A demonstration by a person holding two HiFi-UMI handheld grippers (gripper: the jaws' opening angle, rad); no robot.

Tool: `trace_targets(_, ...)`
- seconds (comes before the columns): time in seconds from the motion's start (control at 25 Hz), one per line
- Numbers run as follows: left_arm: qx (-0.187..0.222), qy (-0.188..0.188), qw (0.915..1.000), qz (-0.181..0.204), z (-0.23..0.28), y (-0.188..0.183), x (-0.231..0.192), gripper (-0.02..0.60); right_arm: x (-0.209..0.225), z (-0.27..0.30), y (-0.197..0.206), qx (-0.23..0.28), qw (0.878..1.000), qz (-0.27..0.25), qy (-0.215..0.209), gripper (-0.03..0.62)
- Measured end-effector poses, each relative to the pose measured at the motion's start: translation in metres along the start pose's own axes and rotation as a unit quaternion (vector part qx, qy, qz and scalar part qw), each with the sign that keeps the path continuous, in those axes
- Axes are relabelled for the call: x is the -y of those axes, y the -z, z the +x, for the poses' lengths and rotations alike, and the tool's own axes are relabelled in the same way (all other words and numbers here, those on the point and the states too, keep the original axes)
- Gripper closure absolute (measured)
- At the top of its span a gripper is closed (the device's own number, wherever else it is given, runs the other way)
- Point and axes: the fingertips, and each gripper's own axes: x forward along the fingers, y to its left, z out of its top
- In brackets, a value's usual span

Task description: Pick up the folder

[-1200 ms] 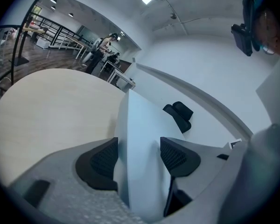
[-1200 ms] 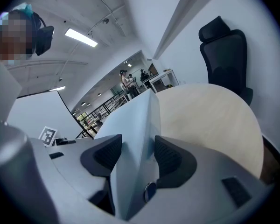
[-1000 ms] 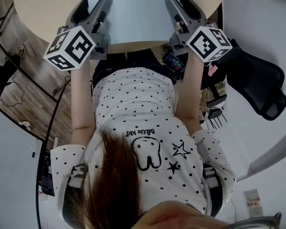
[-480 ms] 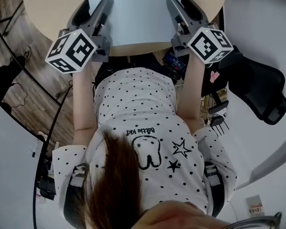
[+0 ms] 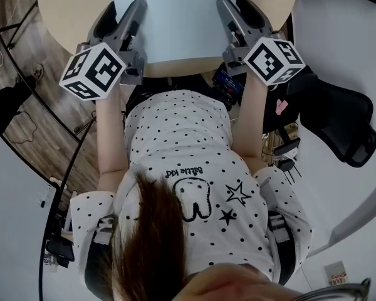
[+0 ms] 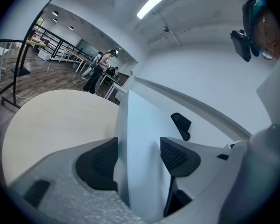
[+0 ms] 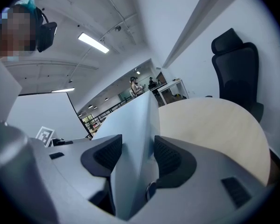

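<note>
A pale blue folder (image 5: 175, 17) is held over the near edge of a round beige table (image 5: 69, 5), seen from above in the head view. My left gripper (image 5: 135, 14) is shut on the folder's left edge and my right gripper (image 5: 229, 11) on its right edge. In the left gripper view the folder (image 6: 140, 134) stands on edge between both dark pads of the left gripper (image 6: 137, 160). The right gripper view shows the same, with the folder (image 7: 130, 125) pinched in the right gripper (image 7: 136, 160). The folder's far end is cut off by the top of the head view.
A black office chair (image 5: 338, 118) stands to the right of the table, also in the right gripper view (image 7: 235, 64). A dark frame and cables lie on the wood floor (image 5: 25, 118) at left. People stand far off (image 6: 100, 71) in the room.
Both grippers keep their hold on the folder. Only the head view has shifted slightly.
</note>
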Motion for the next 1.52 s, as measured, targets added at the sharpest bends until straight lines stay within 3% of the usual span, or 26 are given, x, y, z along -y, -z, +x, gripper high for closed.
trace_targets(0.88,0.043,-0.002,0.999,0.009,-0.021,-0.039,0.007,0.301,-0.034,0.007,-0.033,0.02,0.999,-0.034,-0.023,0.384)
trace_targets(1.52,0.057,0.012,0.9977,0.035,-0.028,-0.051,0.026,0.301,-0.04,-0.008,-0.044,0.04,0.998,-0.033,-0.02,0.388)
